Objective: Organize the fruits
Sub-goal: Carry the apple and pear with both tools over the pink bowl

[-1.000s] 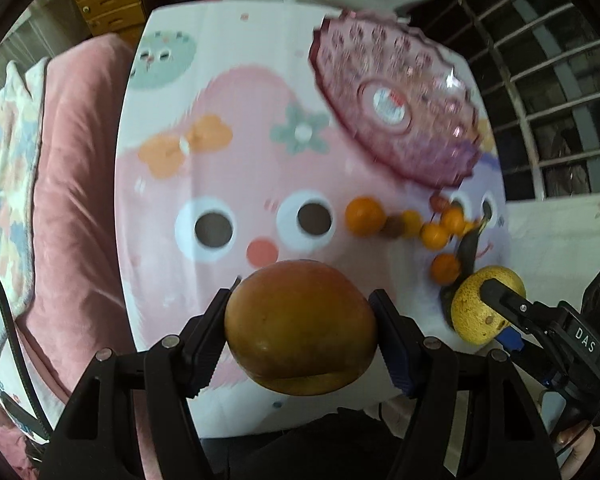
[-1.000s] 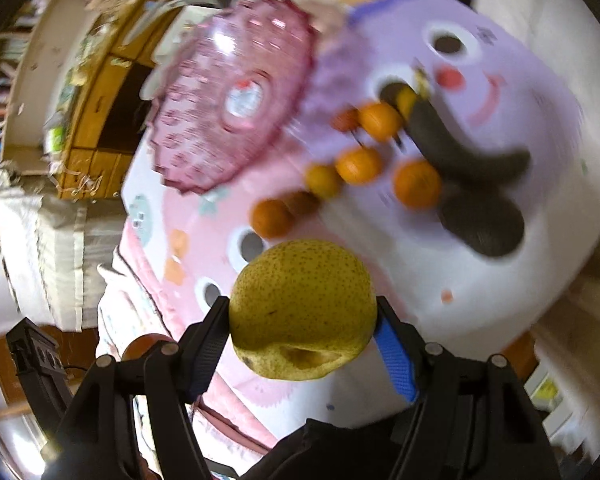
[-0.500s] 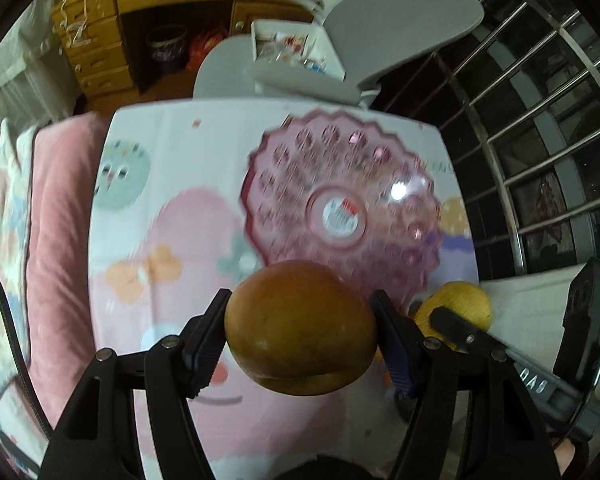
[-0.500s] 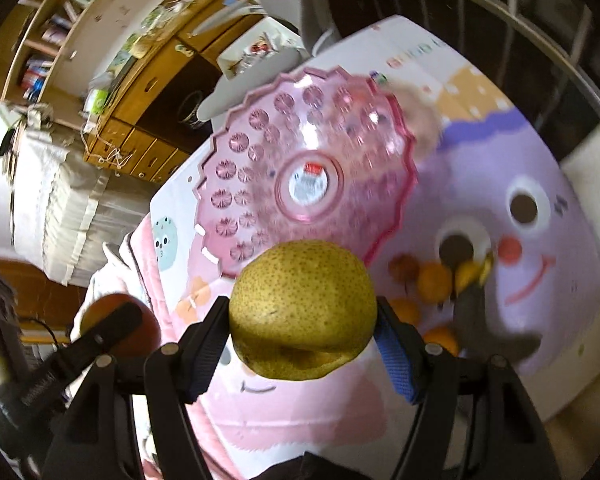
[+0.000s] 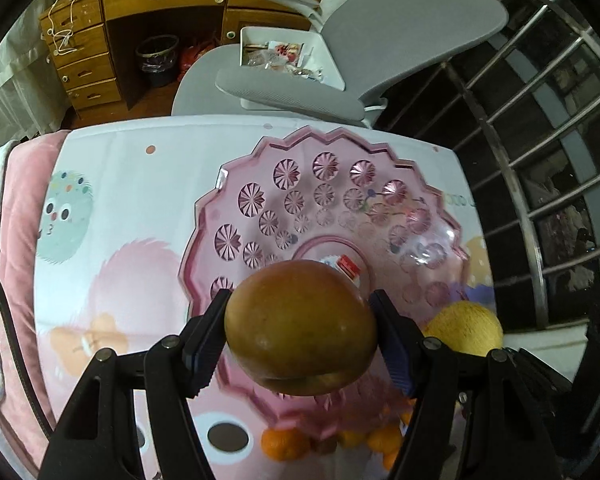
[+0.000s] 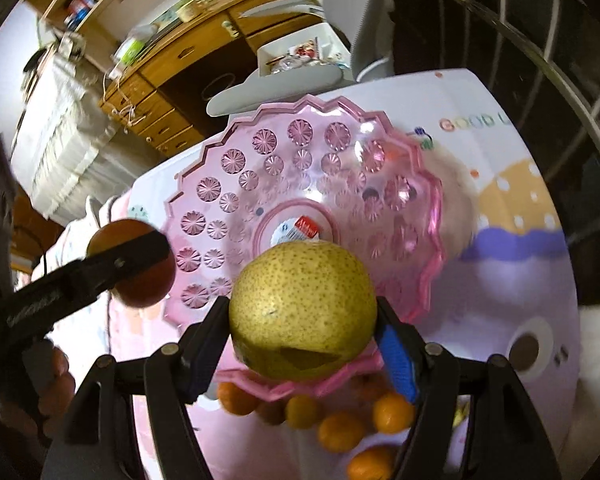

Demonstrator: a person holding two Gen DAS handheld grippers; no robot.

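My left gripper (image 5: 300,330) is shut on a brown round fruit (image 5: 300,326), held above the near part of the pink cut-glass bowl (image 5: 284,184). My right gripper (image 6: 302,330) is shut on a speckled yellow-green pear (image 6: 302,320), also over the bowl's (image 6: 300,148) near rim. In the left wrist view the pear (image 5: 466,326) shows at the lower right. In the right wrist view the brown fruit (image 6: 140,280) shows at the left, held by the left gripper. The bowl holds no fruit; a label sits at its centre.
Several small oranges (image 6: 340,428) lie on the cartoon-print tablecloth (image 5: 112,208) in front of the bowl. A grey chair (image 5: 340,60) stands beyond the table, with a wooden desk (image 5: 140,12) behind. Metal bars (image 5: 540,120) are at the right, a pink cushion (image 5: 16,240) at the left.
Both grippers have carried their fruits away from the oranges toward the bowl, which now fills the middle of both views. The right gripper has rolled. Both grips are unchanged.
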